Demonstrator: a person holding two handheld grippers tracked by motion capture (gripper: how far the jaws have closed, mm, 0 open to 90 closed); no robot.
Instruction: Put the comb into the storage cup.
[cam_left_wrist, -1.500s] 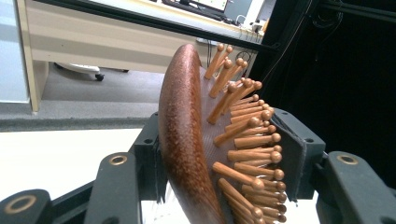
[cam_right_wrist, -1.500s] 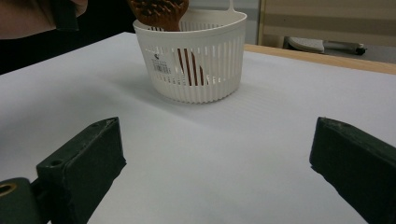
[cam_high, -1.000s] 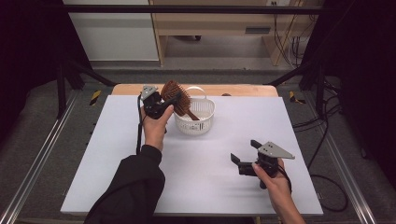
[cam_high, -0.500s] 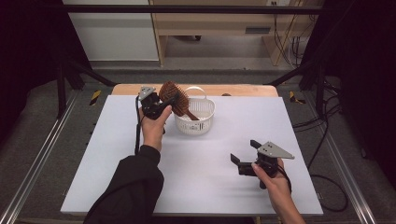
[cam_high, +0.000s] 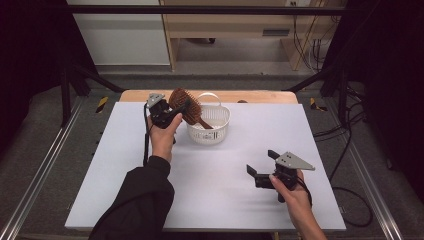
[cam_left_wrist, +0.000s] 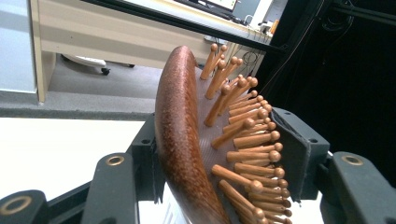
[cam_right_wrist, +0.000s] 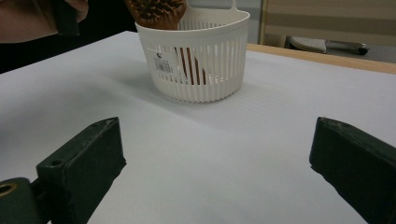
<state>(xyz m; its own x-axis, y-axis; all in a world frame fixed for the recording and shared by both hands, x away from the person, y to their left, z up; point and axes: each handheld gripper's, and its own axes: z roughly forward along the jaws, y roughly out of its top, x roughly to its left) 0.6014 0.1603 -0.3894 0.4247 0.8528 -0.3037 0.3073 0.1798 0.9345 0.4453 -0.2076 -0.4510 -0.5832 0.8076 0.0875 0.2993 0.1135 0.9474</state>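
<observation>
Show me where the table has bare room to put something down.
Bare white table stretches between the basket and the right gripper, also along its right edge. Crowded far left, where the left gripper holds the hairbrush in the basket.

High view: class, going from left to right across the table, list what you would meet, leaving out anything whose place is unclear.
Left hand-held gripper → white basket → right hand-held gripper.

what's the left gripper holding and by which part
The left gripper holds a brown wooden hairbrush by its head, one jaw on the smooth back, the other against the pegs; its handle dips into the white slotted plastic basket.
</observation>
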